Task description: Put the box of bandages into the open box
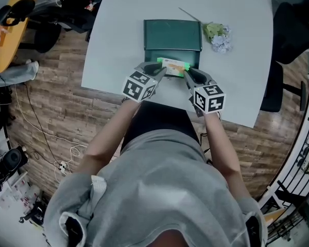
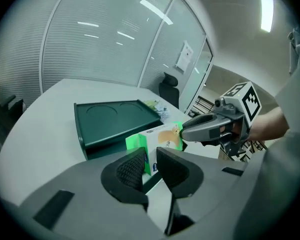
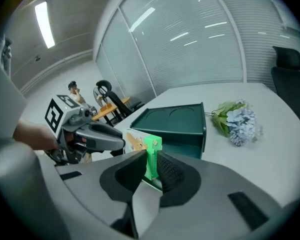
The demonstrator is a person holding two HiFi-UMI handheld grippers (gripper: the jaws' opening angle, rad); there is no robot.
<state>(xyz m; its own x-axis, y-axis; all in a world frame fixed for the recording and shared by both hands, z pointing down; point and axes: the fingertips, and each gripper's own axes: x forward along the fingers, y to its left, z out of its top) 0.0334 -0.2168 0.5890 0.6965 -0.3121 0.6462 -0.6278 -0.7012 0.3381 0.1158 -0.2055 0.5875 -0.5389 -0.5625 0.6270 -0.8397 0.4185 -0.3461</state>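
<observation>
Nearest the lens, in each gripper view, are that tool's own dark ribbed jaws, drawn in narrow and pressed on an end of the box of bandages. The left tool clamps the end with the blue print, and the right tool clamps the bright green end. In the head view the left tool comes in from about 8 o'clock of the box of bandages and the right tool from about 4 o'clock. This leaves the carton spanning level between them, probably so that it stays flat and cannot swing as it travels. Each tool appears in the other's view, gripping the far end of the same carton. The carton sits over the near edge of the open box and seems clear of the bench, though I cannot be sure of the gap. The open box, dark green, lies at 12 o'clock of the carton. Its lid is thrown back to the far side, so the cavity faces the person and nothing blocks the way in. I judge the carrying step nearly done, with a short advance and a lowering left before letting go. A small bunch of flowers lies at 3 o'clock of the open box, well out of the path. Office chairs stand round the bench.
</observation>
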